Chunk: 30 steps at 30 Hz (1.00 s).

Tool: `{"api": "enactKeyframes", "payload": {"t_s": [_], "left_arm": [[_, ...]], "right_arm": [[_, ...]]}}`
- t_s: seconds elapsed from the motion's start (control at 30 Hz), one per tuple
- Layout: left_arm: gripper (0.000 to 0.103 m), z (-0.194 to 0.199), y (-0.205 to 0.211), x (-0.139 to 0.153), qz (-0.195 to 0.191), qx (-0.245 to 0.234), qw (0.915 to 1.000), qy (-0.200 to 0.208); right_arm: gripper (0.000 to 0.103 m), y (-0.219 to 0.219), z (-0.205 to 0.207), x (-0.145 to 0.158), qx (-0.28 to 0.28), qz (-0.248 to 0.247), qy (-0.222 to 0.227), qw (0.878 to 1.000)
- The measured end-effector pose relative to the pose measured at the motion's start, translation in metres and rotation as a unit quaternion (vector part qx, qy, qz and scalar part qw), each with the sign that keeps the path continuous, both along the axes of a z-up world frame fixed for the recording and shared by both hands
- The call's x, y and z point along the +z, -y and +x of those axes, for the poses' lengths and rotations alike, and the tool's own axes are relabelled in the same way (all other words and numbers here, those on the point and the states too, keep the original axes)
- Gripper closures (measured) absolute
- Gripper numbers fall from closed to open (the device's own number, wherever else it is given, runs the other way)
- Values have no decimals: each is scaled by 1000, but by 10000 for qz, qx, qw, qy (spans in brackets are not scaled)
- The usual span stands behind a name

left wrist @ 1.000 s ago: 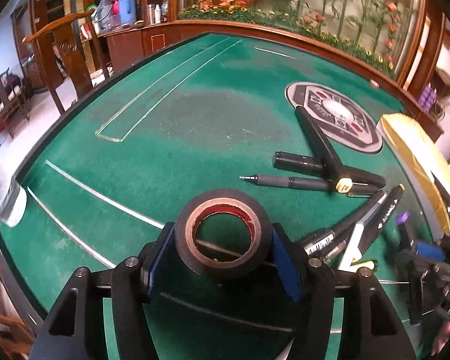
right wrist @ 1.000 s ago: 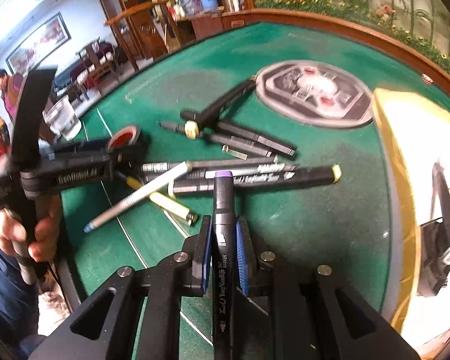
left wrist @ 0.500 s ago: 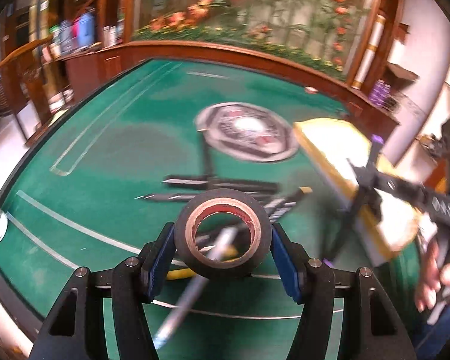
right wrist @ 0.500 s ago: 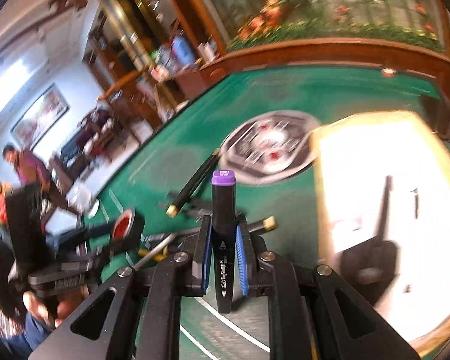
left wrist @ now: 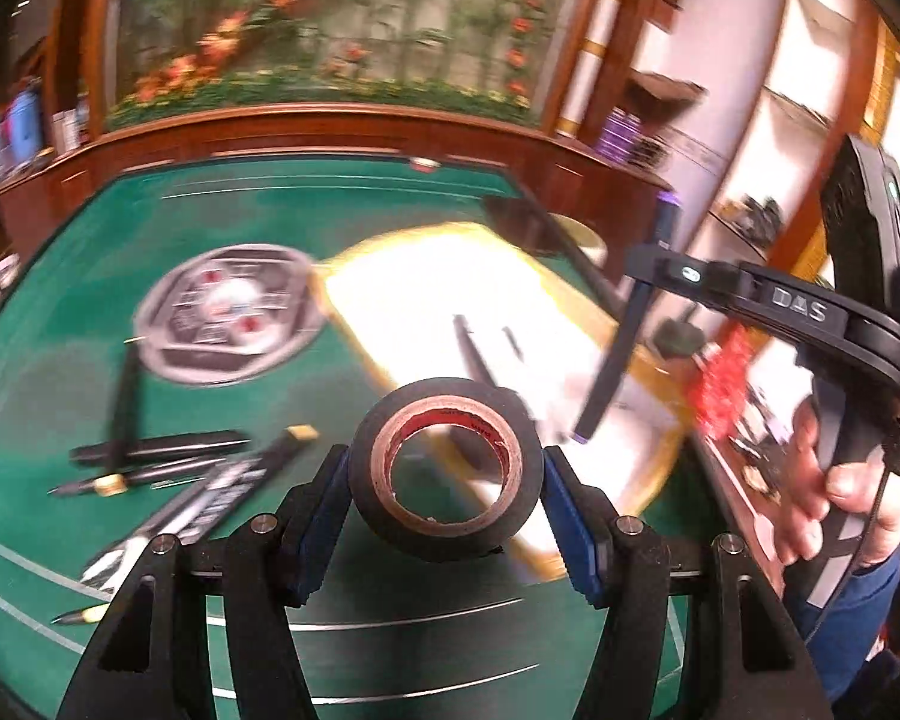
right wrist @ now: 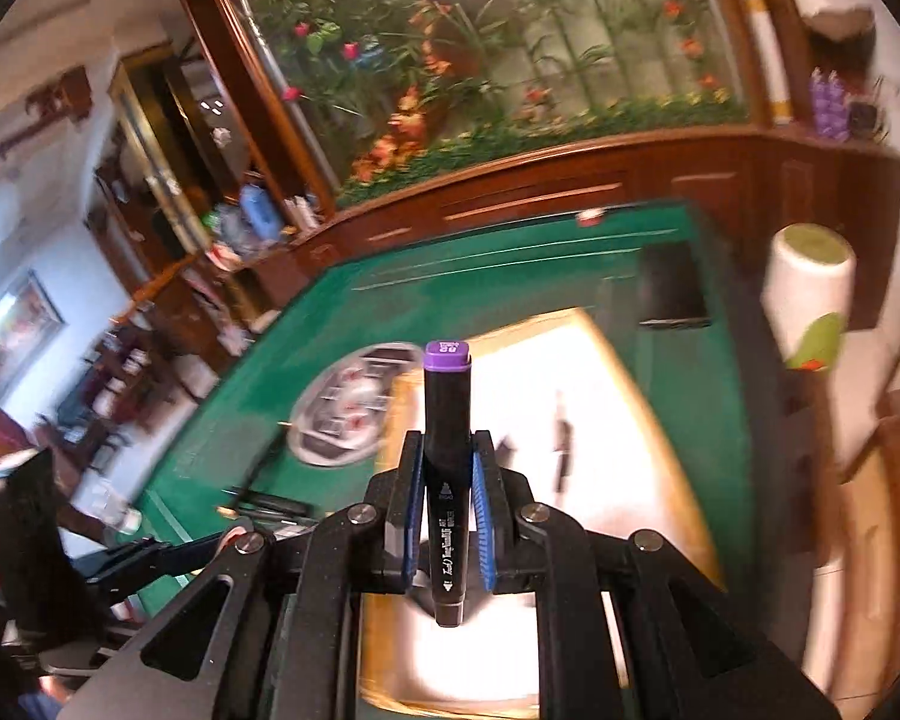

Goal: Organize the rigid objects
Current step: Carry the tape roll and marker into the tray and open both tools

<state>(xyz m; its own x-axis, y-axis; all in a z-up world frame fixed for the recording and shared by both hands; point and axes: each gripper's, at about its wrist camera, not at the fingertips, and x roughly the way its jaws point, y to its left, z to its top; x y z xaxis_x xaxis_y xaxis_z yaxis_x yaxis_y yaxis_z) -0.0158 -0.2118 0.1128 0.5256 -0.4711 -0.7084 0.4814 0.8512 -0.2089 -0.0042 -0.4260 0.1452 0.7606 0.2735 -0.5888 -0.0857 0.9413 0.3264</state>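
My left gripper (left wrist: 444,468) is shut on a black tape roll (left wrist: 445,504) with a red core, held above the green table. My right gripper (right wrist: 447,474) is shut on a black marker (right wrist: 446,468) with a purple cap, held upright over the gold-rimmed white tray (right wrist: 606,396). The right gripper (left wrist: 648,276) with its marker (left wrist: 618,348) also shows in the left wrist view, above the tray (left wrist: 450,300). A dark pen (right wrist: 563,450) lies in the tray. Several black pens and markers (left wrist: 168,456) lie on the felt at the left.
A round grey emblem (left wrist: 228,312) is set into the green table (left wrist: 90,372). A wooden rail (left wrist: 330,120) rims the table. A black box (right wrist: 672,288) and a white roll (right wrist: 810,294) stand past the tray. The left gripper's handle (right wrist: 42,540) shows at lower left.
Both grippers have swung right and risen, from the pens on the felt toward the white tray. The tape roll and the purple-capped marker stay gripped.
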Motion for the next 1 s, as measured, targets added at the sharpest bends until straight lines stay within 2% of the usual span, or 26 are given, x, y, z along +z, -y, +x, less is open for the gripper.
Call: {"api": "enactKeyframes", "payload": {"t_s": [0.17,0.4,0.57,0.73,1.0], "left_arm": [[37,1,57,-17,301,-345,9989,-32],[37,2,95,-36,531,-595,9968,-55],[38,7,103,-51,636,-528,9965,-108],[38,5,105,-55,725,-489,9961,80],[37,4,104,-58,689,-482,9962,209]], "right_arm": [[89,13,8,-14,-255,-318,-325,9986],[88,21,36,-44,-484,-484,-779,9946],[89,20,53,-63,-458,-475,-992,9929],[89,13,60,-73,-414,-583,-1083,9915],[88,18,62,-82,-436,-339,-1106,9923]]}}
